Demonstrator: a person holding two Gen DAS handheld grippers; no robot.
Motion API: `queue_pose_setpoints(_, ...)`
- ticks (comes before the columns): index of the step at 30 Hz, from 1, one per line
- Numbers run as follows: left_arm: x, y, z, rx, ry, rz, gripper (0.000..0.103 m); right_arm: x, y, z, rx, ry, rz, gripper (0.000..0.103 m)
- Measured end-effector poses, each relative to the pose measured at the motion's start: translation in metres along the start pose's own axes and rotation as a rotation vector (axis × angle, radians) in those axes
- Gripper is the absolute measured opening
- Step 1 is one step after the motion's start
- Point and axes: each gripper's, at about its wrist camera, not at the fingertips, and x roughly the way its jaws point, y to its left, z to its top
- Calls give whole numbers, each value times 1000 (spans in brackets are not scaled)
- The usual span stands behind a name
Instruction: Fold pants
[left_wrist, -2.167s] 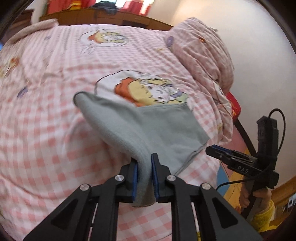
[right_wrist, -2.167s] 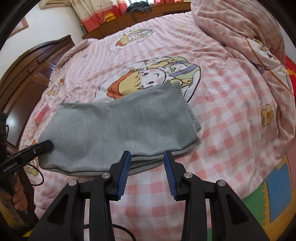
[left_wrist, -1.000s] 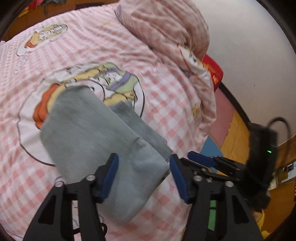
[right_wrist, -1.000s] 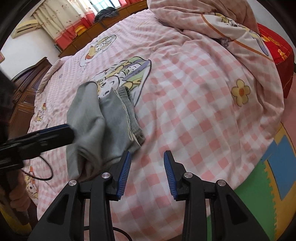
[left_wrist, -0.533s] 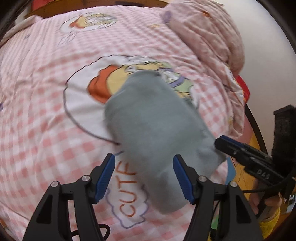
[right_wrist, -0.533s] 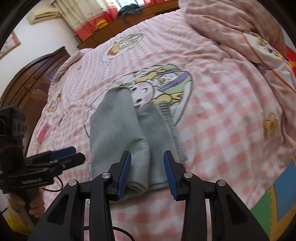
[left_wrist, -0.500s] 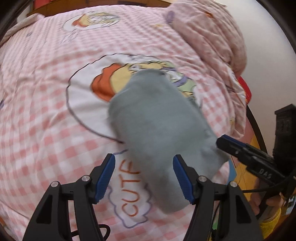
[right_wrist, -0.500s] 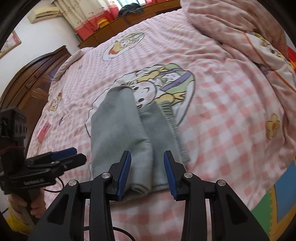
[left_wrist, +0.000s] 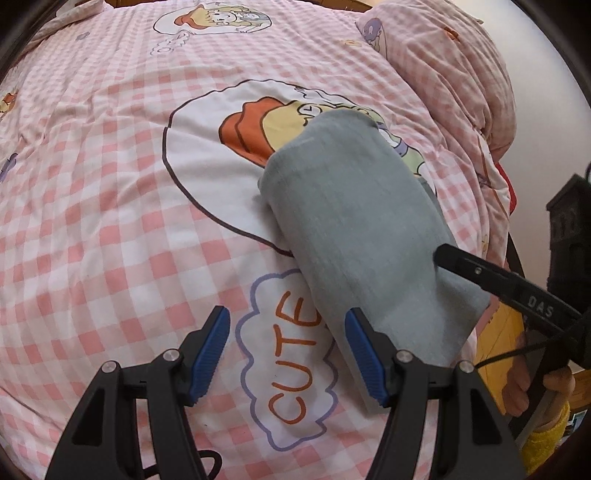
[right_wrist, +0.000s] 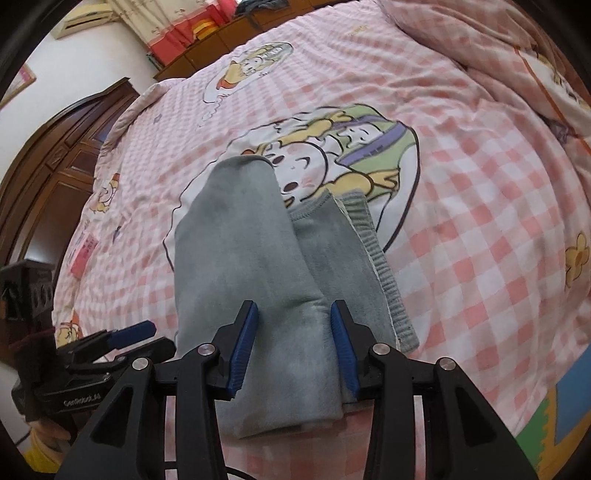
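Both the left gripper (left_wrist: 286, 352) and right gripper (right_wrist: 293, 349) gape wide, empty; the folded grey fleece pants (right_wrist: 258, 280), loosely stacked toward six o'clock on the pink checked quilt (right_wrist: 480, 206), could slump open if nudged.

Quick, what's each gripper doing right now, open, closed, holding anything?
Left gripper: open, holding nothing.
Right gripper: open over the folded grey pants, not gripping them.

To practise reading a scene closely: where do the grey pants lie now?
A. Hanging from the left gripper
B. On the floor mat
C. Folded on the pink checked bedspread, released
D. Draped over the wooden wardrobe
C: the grey pants lie folded on the bedspread, and both grippers are open.
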Motion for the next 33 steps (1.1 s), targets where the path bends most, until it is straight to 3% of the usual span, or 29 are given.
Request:
queue_pose_setpoints(5, -1, -1, -1, 2, -3, 0, 68, 6, -2, -5, 20, 12, 20, 41)
queue_pose_setpoints(8, -1, -2, -1, 0, -6, 2, 68, -3, 8, -9, -24, -32, 23, 17)
queue_pose_setpoints(12, -4, -3, -1, 4, -17, 0, 68, -31, 14, -10, -43, -124, 71, 13)
queue_pose_setpoints(16, -7, -6, 1, 7, -39, -7, 68, -64, 5, -9, -41, -211, 27, 13)
queue_pose_setpoints(27, 6, -28, 5, 38, -48, -62, 68, -14, -36, -13, -2, -110, -127, 18)
queue_pose_setpoints(33, 8, -33, 11, 13, -51, -117, 68, -33, -37, -9, -15, -111, -157, 28)
